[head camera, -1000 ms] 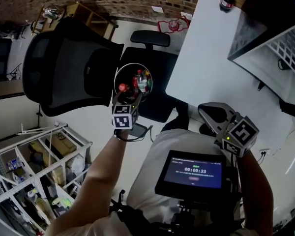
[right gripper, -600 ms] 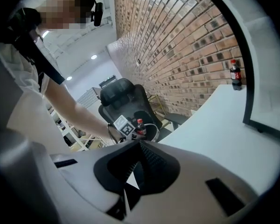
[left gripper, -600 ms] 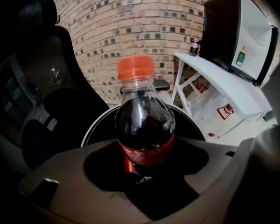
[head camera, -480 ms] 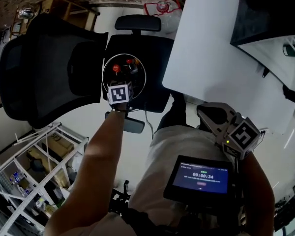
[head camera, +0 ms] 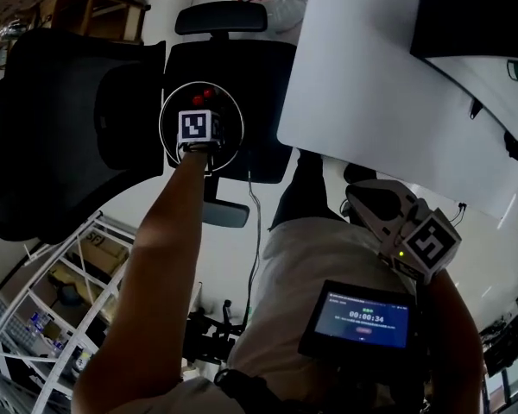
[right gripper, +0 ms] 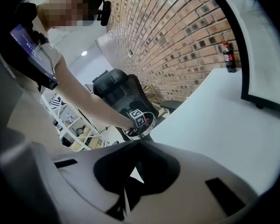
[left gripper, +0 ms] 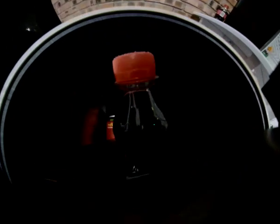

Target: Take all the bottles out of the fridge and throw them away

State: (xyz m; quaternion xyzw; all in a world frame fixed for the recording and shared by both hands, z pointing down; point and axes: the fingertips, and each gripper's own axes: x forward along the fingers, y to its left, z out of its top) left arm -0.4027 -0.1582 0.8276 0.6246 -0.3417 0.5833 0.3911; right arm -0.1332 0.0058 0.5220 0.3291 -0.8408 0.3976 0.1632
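Observation:
A white-rimmed round bin stands on a black office chair's seat. My left gripper points straight down into it, with only its marker cube showing in the head view. Red caps peek past the cube. In the left gripper view a dark cola bottle with a red cap lies across the jaw line inside the bin rim. The jaws are lost in the dark but appear shut on the bottle. Another red-labelled bottle lies deeper. My right gripper is shut and empty near the person's waist.
A white table runs along the right, with one cola bottle standing at its far end by the brick wall. The chair's tall back is left of the bin. A white wire shelf stands at lower left.
My left gripper has sunk from above the bin's near rim down into the bin, and the arm has stretched out. The right gripper has dropped slightly.

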